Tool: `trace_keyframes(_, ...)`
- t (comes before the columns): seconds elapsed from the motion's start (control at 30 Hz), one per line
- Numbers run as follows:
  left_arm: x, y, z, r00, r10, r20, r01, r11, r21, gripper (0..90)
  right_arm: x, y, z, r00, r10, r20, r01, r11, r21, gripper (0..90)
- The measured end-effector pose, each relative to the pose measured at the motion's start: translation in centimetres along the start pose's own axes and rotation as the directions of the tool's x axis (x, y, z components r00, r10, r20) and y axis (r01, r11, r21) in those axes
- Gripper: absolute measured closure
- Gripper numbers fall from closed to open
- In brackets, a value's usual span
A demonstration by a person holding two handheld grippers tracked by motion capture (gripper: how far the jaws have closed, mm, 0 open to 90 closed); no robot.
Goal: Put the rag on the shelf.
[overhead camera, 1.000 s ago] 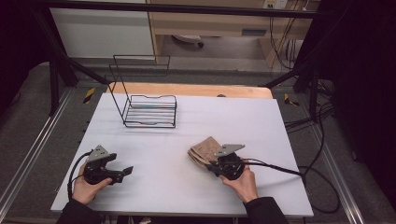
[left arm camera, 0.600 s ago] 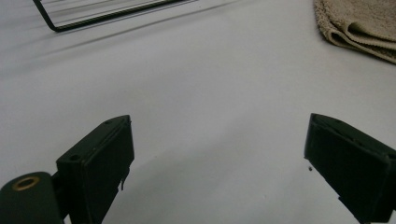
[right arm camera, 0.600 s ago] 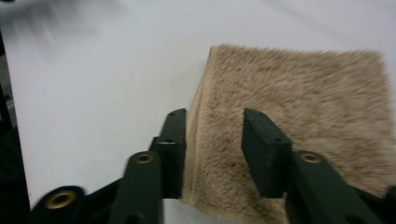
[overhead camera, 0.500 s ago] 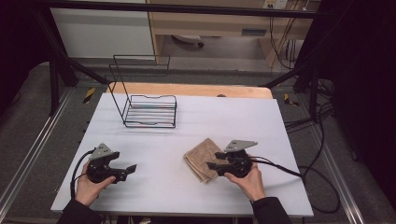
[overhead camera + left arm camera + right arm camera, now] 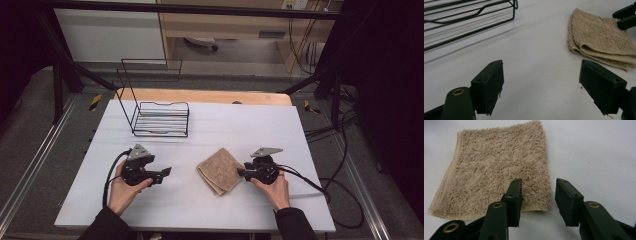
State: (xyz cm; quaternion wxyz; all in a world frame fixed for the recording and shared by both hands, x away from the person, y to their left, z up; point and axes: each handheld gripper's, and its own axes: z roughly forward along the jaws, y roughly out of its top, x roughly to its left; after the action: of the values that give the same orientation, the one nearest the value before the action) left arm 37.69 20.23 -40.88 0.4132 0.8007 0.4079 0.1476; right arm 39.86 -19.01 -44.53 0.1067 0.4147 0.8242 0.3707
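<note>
- Folded tan towel [image 5: 220,170] lies flat on the white table [image 5: 240,125], front-centre, between the two hands and nearer the right one.
- Right gripper [image 5: 537,192] sits at the towel's right corner with its jaws parted a little and nothing between them; one jaw is over the pile, the other over bare table.
- Left gripper [image 5: 541,80] is wide open and empty, well apart from the towel, aimed across the table toward it.
- Likely step: grabbing the towel's corner. To do it well, the right gripper goes low so the lower jaw slides under all folded layers, then closes on the hem, not on loose pile.
- Right gripper view shows the jaw-to-edge alignment and the stitched hem on the towel's left side; the high view is too coarse for that.
- Left gripper view shows the stacked layers at the fold edge.
- High view alone places the wire rack [image 5: 160,117] at back left, well clear of the towel.
</note>
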Motion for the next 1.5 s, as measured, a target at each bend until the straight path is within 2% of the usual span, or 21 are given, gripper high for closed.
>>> trace_keyframes(0.1, -1.0, 1.2, 1.4, 0.9999, 0.010, -0.007, -0.010, 0.9999, 0.009, 23.7, 0.1, -0.1, 0.1, 0.9999, 0.002, -0.013, -0.002, 1.000, 0.005, 64.4)
trace_keyframes(0.17, -1.6, 1.8, 2.5, 0.9999, 0.001, 0.011, -0.001, 0.9999, 0.013, 24.4, 0.1, -0.1, 0.1, 0.9999, 0.003, -0.014, -0.003, 1.000, 0.006, 65.3)
trace_keyframes(0.3, -3.1, 2.6, 4.9, 0.9994, 0.017, 0.031, -0.018, 0.9990, 0.040, 29.7, 0.3, -0.3, 0.2, 0.9998, 0.005, -0.022, -0.005, 1.000, 0.008, 70.8)
trace_keyframes(0.47, -4.3, 2.7, 7.8, 0.9980, -0.005, 0.063, 0.001, 0.9974, 0.073, 36.6, 0.4, -0.3, 0.2, 0.9996, 0.014, -0.023, -0.014, 1.000, 0.007, 73.3)
trace_keyframes(0.53, -4.7, 2.6, 8.5, 0.9977, -0.005, 0.067, 0.000, 0.9973, 0.074, 39.5, 0.4, -0.3, 0.2, 0.9996, 0.017, -0.023, -0.017, 1.000, 0.008, 74.4)
trace_keyframes(0.6, -5.1, 2.5, 9.0, 0.9965, -0.016, 0.083, 0.010, 0.9971, 0.075, 46.9, 0.5, -0.3, 0.2, 0.9995, 0.023, -0.023, -0.023, 1.000, 0.009, 76.0)
trace_keyframes(0.7, -5.5, 2.2, 9.7, 0.9961, -0.006, 0.088, -0.003, 0.9949, 0.101, 51.0, 0.5, -0.3, 0.2, 0.9995, 0.024, -0.022, -0.024, 1.000, 0.008, 76.7)
trace_keyframes(0.8, -5.5, 1.9, 10.0, 0.9957, -0.022, 0.090, 0.012, 0.9939, 0.109, 57.3, 0.5, -0.3, 0.2, 0.9994, 0.026, -0.022, -0.026, 1.000, 0.007, 78.1)
trace_keyframes(0.83, -5.5, 1.8, 10.1, 0.9944, -0.037, 0.099, 0.026, 0.9935, 0.110, 63.7, 0.5, -0.3, 0.2, 0.9994, 0.028, -0.021, -0.028, 1.000, 0.007, 79.4)
trace_keyframes(0.87, -5.5, 1.8, 10.1, 0.9929, -0.047, 0.109, 0.035, 0.9932, 0.111, 63.7, 0.5, -0.3, 0.2, 0.9994, 0.028, -0.021, -0.028, 1.000, 0.007, 79.4)
trace_keyframes(1.0, -5.5, 1.9, 10.0, 0.9915, -0.056, 0.117, 0.043, 0.9932, 0.108, 79.2, 0.6, -0.3, 0.2, 0.9994, 0.031, -0.016, -0.031, 1.000, 0.001, 82.1)
trace_keyframes(1.17, -5.4, 1.9, 9.9, 0.9898, -0.066, 0.126, 0.053, 0.9933, 0.102, 82.7, 0.7, -0.2, 0.0, 0.9991, 0.037, -0.019, -0.037, 0.999, -0.001, 83.6)
trace_keyframes(1.33, -5.1, 2.2, 9.3, 0.9885, -0.077, 0.130, 0.066, 0.9940, 0.087, 83.4, 1.1, -0.3, -0.6, 0.9969, 0.067, -0.041, -0.067, 0.998, -0.007, 84.1)
trace_keyframes(1.4, -4.9, 2.3, 9.0, 0.9882, -0.077, 0.133, 0.066, 0.9939, 0.089, 83.5, 1.8, -0.5, -1.0, 0.9940, 0.088, -0.065, -0.090, 0.996, -0.020, 84.1)
trace_keyframes(1.43, -4.8, 2.3, 9.0, 0.9884, -0.074, 0.132, 0.063, 0.9940, 0.089, 83.5, 1.8, -0.5, -1.0, 0.9940, 0.088, -0.065, -0.090, 0.996, -0.020, 84.1)
trace_keyframes(1.5, -4.8, 2.3, 9.0, 0.9906, -0.063, 0.122, 0.051, 0.9941, 0.096, 83.6, 2.6, -0.6, -1.3, 0.9948, 0.080, -0.064, -0.081, 0.997, -0.019, 84.0)
